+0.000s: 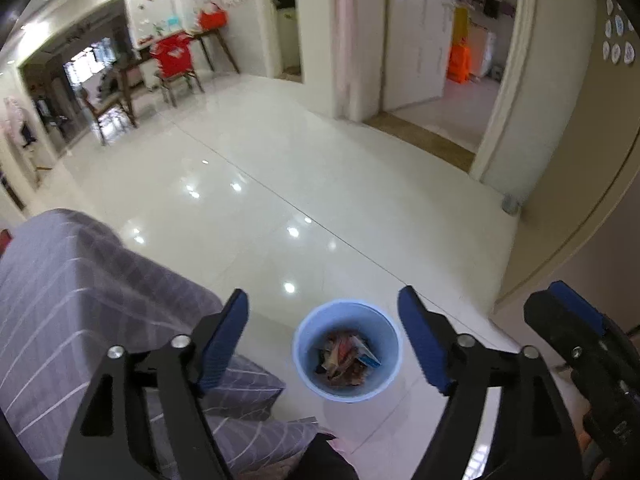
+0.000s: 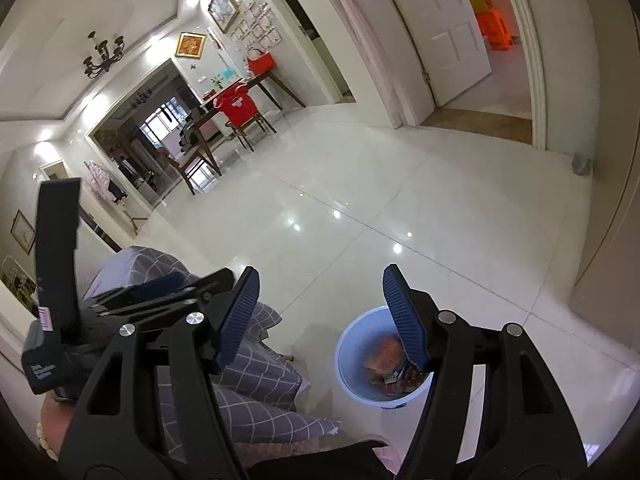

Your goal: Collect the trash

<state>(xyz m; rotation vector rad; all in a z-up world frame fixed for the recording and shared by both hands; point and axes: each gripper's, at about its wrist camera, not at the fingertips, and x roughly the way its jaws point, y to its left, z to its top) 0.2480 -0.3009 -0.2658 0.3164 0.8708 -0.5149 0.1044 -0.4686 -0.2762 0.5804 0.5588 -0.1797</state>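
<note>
Gleaming white tiled floor (image 1: 320, 184) under ceiling lights; one blue bin (image 1: 346, 350) of wrappers (image 1: 346, 358); both tongs, left (image 1: 323, 338) and right (image 2: 320, 316), spread, empty.

Bright — floor (image 1: 320, 184) glare, fisheye-warped edges.

Your right gripper (image 2: 320, 312) hangs with jaws apart above the round pale-blue plastic bin (image 2: 352, 364), nothing between them. Crumpled wrappers (image 2: 390, 368) lie inside that bin. The grey checked cloth (image 2: 256, 384) sits just left of it.
</note>
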